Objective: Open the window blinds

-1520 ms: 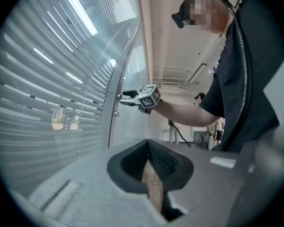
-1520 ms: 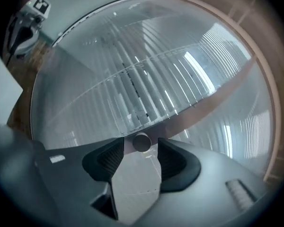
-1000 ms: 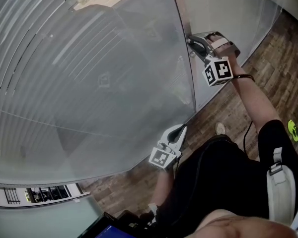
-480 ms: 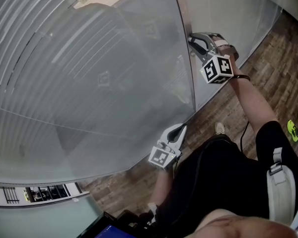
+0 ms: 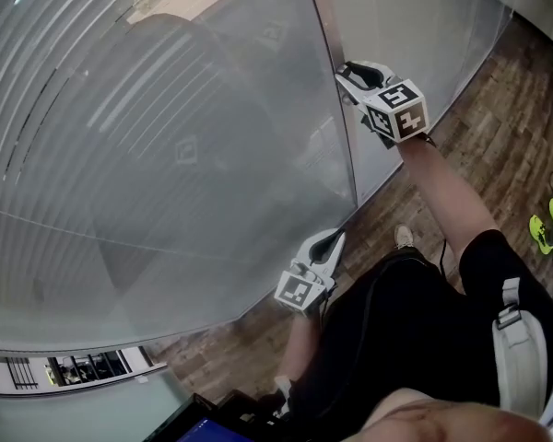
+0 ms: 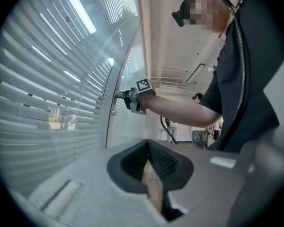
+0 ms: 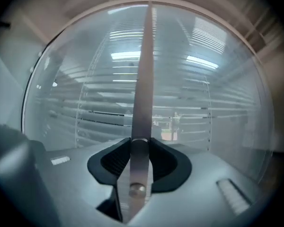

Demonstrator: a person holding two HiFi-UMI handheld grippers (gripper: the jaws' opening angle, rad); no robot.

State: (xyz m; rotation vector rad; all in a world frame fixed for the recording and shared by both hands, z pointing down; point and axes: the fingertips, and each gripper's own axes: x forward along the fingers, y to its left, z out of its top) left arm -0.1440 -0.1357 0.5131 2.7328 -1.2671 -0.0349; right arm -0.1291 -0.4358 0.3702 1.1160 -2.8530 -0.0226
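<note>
The slatted blinds hang behind curved glass, and in the right gripper view the blinds show slivers of the outside between their slats. A vertical metal frame strip carries a small round knob. My right gripper is shut on that knob, with a dark pad close against each side. Its jaws have just eased open a little with the knob still between them. In the head view the right gripper reaches level to the frame strip. My left gripper hangs lower, shut on nothing, apart from the glass.
Wooden floor runs along the foot of the glass wall. The person's body and black clothing fill the lower right. Green shoes lie at the right edge. A dark screen sits at the bottom left.
My right gripper has rolled about its own axis on the knob, so its marker cube now faces upward. The left gripper has stayed where it was.
</note>
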